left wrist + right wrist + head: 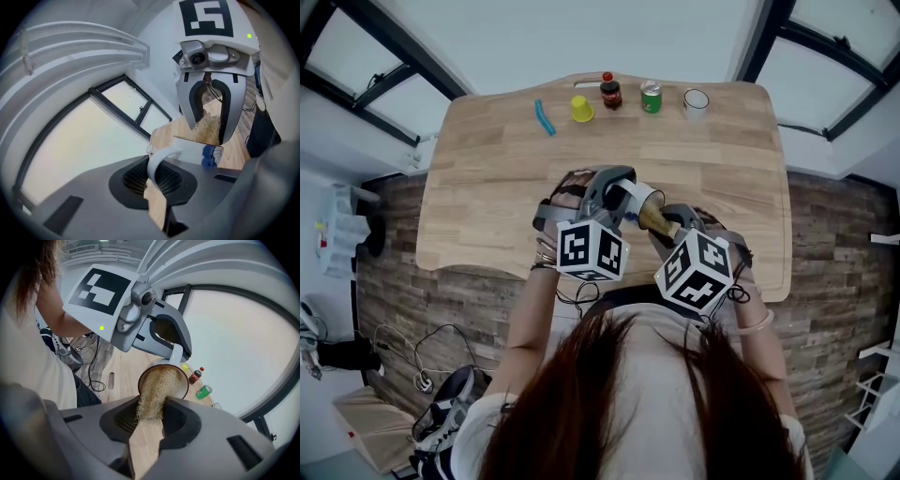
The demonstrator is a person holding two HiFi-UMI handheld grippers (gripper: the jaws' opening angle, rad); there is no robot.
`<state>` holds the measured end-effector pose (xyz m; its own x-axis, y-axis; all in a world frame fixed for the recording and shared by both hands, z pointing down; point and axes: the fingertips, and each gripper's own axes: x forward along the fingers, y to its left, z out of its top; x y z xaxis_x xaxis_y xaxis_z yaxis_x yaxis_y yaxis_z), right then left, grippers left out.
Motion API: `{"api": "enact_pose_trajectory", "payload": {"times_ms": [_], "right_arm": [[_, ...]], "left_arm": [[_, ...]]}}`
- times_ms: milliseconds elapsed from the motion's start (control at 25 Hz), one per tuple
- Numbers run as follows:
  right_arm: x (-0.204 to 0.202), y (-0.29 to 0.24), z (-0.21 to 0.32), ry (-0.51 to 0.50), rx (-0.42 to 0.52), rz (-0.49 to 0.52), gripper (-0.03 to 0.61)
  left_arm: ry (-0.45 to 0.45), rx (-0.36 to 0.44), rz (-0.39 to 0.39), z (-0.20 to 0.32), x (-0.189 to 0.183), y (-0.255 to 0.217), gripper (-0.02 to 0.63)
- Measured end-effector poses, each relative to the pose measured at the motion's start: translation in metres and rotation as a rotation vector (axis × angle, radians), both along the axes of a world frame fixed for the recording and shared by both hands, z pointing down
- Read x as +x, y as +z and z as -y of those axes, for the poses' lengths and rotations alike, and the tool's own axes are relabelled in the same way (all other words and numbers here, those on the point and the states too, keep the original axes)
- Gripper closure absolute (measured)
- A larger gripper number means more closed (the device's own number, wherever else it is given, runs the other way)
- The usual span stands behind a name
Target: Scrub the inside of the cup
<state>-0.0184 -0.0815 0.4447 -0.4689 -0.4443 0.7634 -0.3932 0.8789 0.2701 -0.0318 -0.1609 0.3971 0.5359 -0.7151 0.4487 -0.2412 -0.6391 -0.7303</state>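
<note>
Cup (183, 385) interior mostly behind scrubber (155, 393) fibres

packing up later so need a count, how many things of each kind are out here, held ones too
cups: 3 (held cup, yellow cup, white mug)
bottle: 1
can: 1
fibre scrubber: 1
blue stick: 1
total: 7

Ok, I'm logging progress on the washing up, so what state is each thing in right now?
cup: held above the table, tipped sideways, handle clamped in the left gripper
fibre scrubber: clamped in the right gripper, pushed into the cup's mouth
cola bottle: upright, cap on
green can: upright
yellow cup: standing on the table
white mug: upright, mouth up
blue stick: lying flat
</note>
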Motion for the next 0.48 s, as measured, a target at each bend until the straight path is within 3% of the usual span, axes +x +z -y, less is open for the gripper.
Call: {"api": "enact_pose_trajectory", "payload": {"times_ms": [480], "right_arm": [[-0.004,-0.016,0.009,0.065,0.034,0.071,0.457]], "left_arm": [[-0.155,-0.039,-0.110,0.018,-0.026,-0.008,0.589]]}}
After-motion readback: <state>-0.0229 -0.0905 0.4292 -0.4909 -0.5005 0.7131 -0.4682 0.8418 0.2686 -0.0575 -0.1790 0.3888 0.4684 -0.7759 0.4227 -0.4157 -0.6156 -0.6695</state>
